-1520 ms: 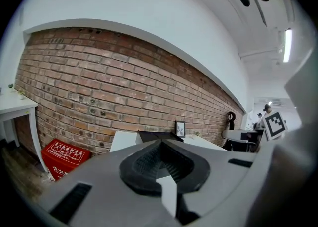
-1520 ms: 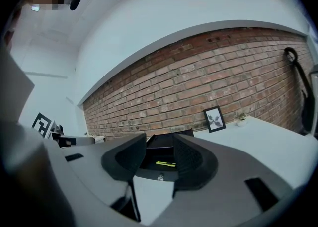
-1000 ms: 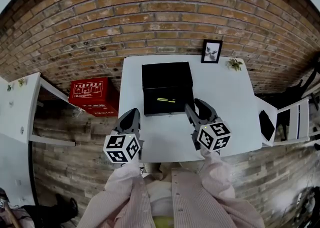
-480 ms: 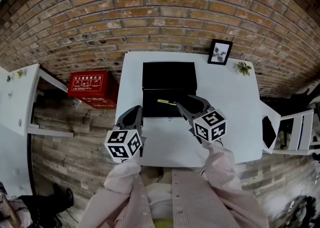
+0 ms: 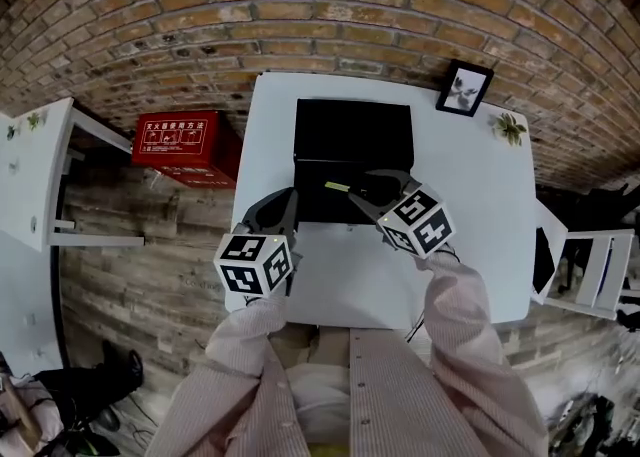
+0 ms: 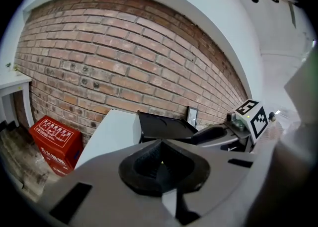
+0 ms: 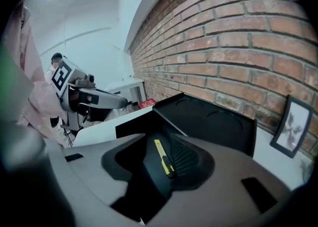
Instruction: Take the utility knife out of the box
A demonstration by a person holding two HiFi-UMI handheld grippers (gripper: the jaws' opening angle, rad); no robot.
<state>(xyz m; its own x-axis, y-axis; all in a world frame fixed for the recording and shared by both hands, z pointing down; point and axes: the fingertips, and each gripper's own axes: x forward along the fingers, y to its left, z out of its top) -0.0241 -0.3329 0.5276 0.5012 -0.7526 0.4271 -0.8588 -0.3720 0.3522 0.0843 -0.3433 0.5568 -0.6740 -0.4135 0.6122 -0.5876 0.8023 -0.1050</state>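
Note:
A black box (image 5: 352, 167) stands open on the white table (image 5: 470, 205), its lid (image 5: 353, 130) folded back toward the brick wall. Inside lies a yellow utility knife (image 5: 337, 186). My right gripper (image 5: 368, 188) is open and reaches over the box's front right edge, close to the knife. In the right gripper view the knife (image 7: 163, 156) lies between the two jaws on the box floor (image 7: 149, 136), untouched. My left gripper (image 5: 283, 201) hovers at the box's front left corner, shut and empty; in the left gripper view its pads (image 6: 160, 159) meet in front of the box (image 6: 164, 127).
A red case (image 5: 180, 142) sits on the floor left of the table. A framed picture (image 5: 463, 88) and a small plant (image 5: 510, 127) stand at the table's back right. A white shelf (image 5: 30, 175) is far left, a white chair (image 5: 590, 265) far right.
My right gripper has moved forward from the table's front, over the box's edge toward the knife. The left gripper has moved forward slightly.

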